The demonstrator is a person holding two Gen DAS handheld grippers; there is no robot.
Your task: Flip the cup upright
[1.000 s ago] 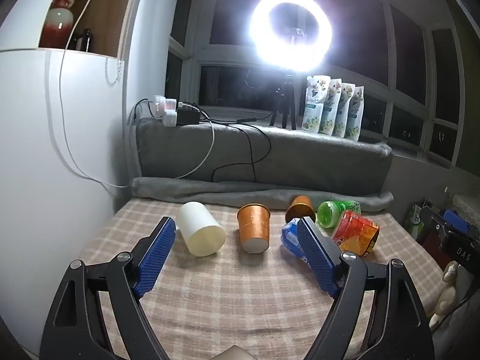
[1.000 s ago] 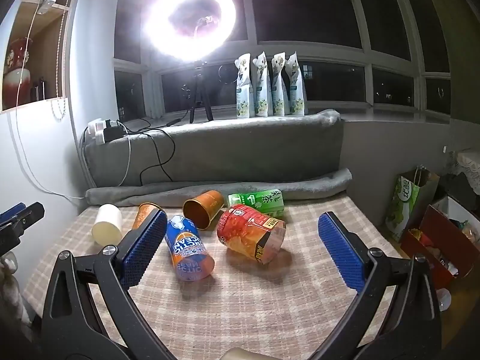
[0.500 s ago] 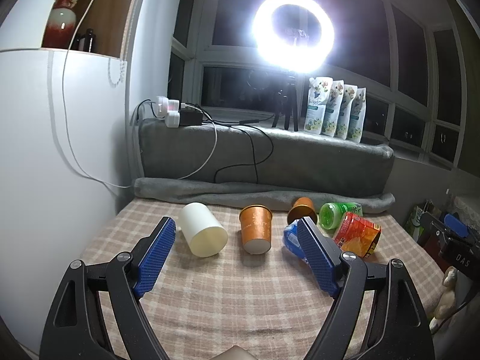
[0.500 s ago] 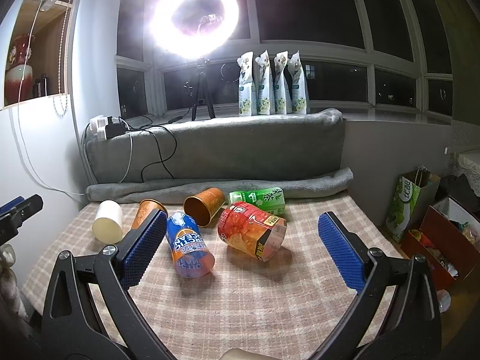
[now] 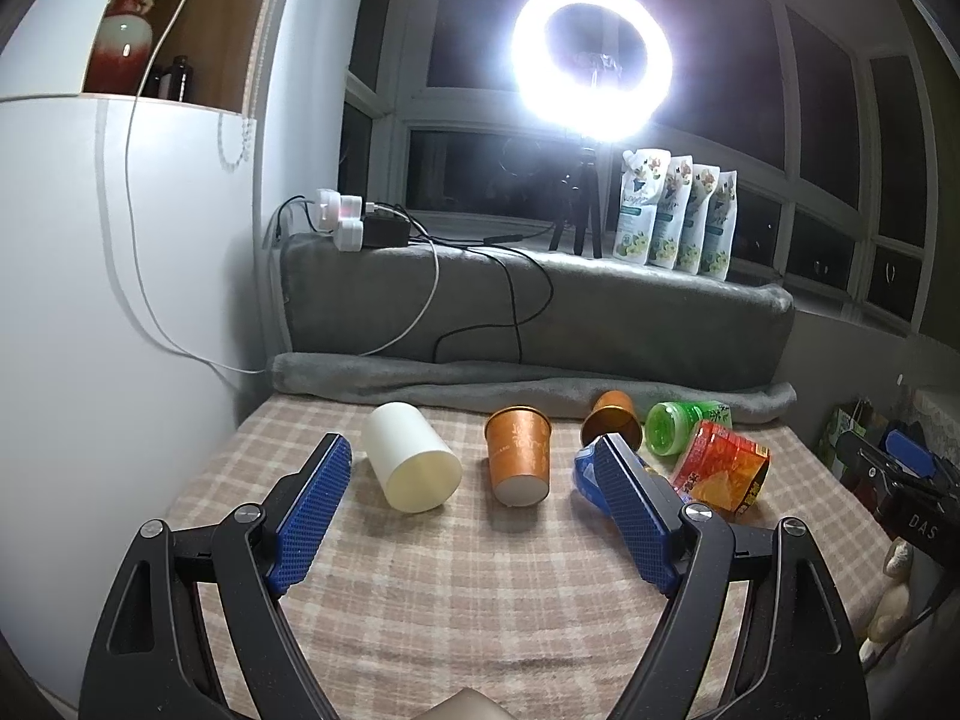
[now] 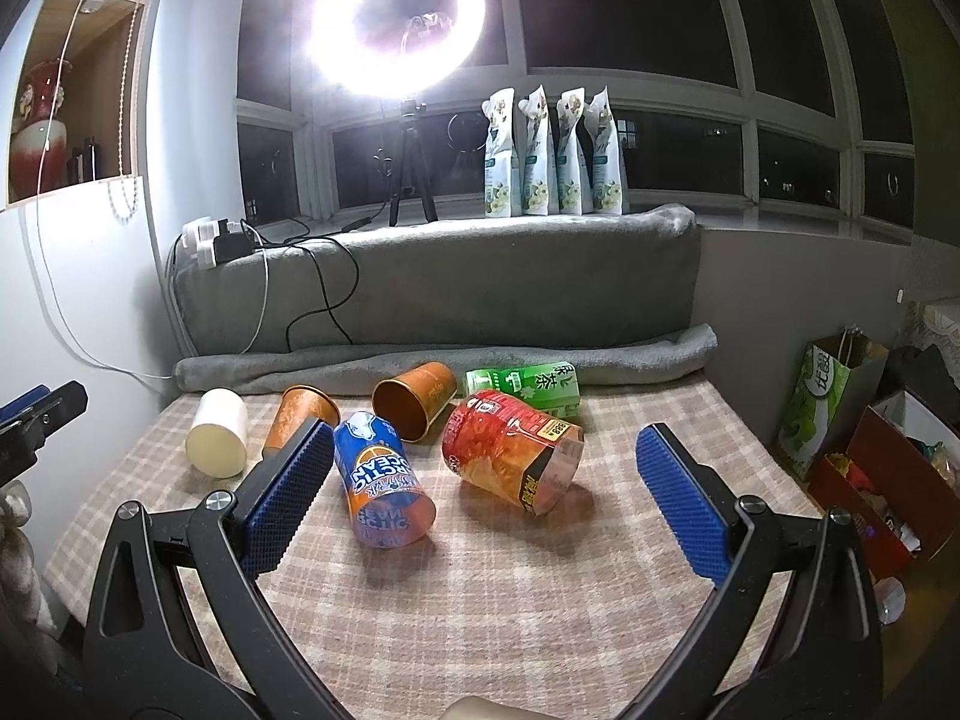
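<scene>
Blue cup (image 6: 384, 483) reads "ARCTIC OCEAN", on side; green carton (image 6: 528, 387) Chinese print. Left gripper (image 5: 474, 492), right gripper (image 6: 486, 480): jaws wide, empty.

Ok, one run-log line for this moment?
phase: approach | left gripper: open, empty | right gripper: open, empty | cups: six, all on sides | none upright

My left gripper (image 5: 474, 513) sits low in its frame, blue pads spread wide, gripping nothing. My right gripper (image 6: 489, 495) likewise fills the bottom of its frame, fingers splayed wide apart and empty.
</scene>
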